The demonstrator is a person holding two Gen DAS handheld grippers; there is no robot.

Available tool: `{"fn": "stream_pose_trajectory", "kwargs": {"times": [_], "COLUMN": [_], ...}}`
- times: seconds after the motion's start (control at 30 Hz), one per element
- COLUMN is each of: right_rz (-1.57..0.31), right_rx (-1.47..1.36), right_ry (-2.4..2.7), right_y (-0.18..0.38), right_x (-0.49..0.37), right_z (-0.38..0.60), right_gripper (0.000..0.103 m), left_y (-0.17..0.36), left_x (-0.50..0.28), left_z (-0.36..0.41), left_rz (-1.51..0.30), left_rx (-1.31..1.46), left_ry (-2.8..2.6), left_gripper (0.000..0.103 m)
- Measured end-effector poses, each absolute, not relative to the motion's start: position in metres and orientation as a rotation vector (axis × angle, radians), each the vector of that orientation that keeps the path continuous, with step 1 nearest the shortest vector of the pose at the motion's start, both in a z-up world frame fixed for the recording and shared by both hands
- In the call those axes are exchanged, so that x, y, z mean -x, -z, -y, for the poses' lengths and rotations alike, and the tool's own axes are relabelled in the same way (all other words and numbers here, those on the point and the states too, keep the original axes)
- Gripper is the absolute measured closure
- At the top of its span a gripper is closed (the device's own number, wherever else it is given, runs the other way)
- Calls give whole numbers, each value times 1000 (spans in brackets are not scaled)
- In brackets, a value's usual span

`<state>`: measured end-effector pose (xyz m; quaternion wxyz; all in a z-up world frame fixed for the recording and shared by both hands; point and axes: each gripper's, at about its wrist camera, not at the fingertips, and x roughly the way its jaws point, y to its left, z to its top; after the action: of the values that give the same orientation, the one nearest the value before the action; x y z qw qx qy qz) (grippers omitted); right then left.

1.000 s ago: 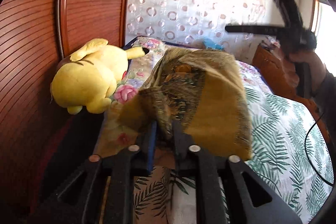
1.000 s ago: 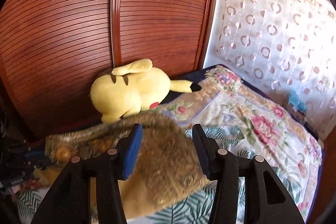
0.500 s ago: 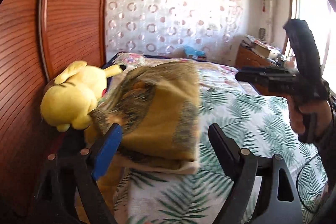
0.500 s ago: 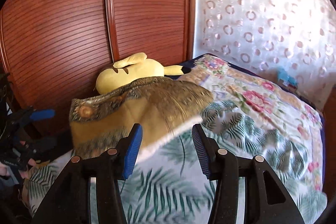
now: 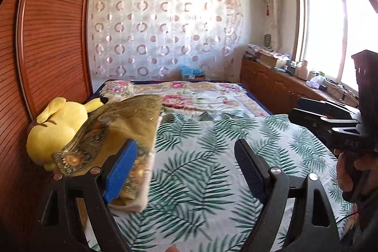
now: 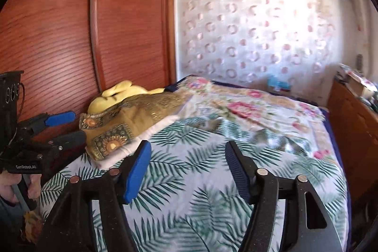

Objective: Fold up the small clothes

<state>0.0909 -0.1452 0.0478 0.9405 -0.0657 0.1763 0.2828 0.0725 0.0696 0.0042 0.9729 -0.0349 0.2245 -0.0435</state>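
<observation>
Lying folded at the left edge of the bed [image 5: 212, 157], the mustard-and-olive patterned garment [image 5: 122, 129] rests on the palm-leaf sheet [image 6: 189, 181], with a pale lining showing along its near edge. Its far end sits just beside a yellow plush toy [image 5: 54, 126], which is tucked against the reddish wooden wardrobe [image 5: 47, 39] at that side of the bed.

The left gripper [image 5: 186, 169] hovers over the sheet with its jaws spread wide and released; they have just been opening, and nothing lies between them. Its blue-padded left finger overlaps the near corner of the garment in the left wrist view, though whether it touches the cloth cannot be told. In the right wrist view the same gripper shows at the left edge of the picture, just beside the folded garment, held by a person's hand [image 6: 14, 183].

The right gripper [image 6: 187, 171] is likewise released, its jaws having just been opening, with only bare sheet between them. It stands apart from the garment, toward the middle of the bed. In the left wrist view it shows at the right edge, gripped by the person's other hand [image 5: 354, 174].

Farther along the bed a floral quilt [image 6: 248, 105] covers the far end, below a circle-patterned curtain [image 5: 163, 30].
</observation>
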Motion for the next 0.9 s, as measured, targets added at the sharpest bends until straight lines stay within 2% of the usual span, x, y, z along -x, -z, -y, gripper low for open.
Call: {"fn": "stream_pose_trajectory", "kwargs": {"times": [0.03, 0.1, 0.43, 0.9], "right_rz": [-351, -333, -258, -247], "right_rx": [121, 96, 42, 13], "right_ry": [-558, -532, -392, -312], "right_y": [-51, -57, -75, -66], "right_x": [-83, -69, 1, 10], "right_z": [152, 165, 193, 170], "right_gripper": [22, 21, 21, 21], "left_y": [-8, -14, -32, -41], "left_x": [-71, -69, -64, -54], "left_z": [-64, -53, -10, 0], "left_rz": [-448, -439, -428, -401], "left_rx": [65, 55, 37, 18], "left_ry": [89, 89, 103, 63], "left_gripper": [18, 18, 18, 18]}}
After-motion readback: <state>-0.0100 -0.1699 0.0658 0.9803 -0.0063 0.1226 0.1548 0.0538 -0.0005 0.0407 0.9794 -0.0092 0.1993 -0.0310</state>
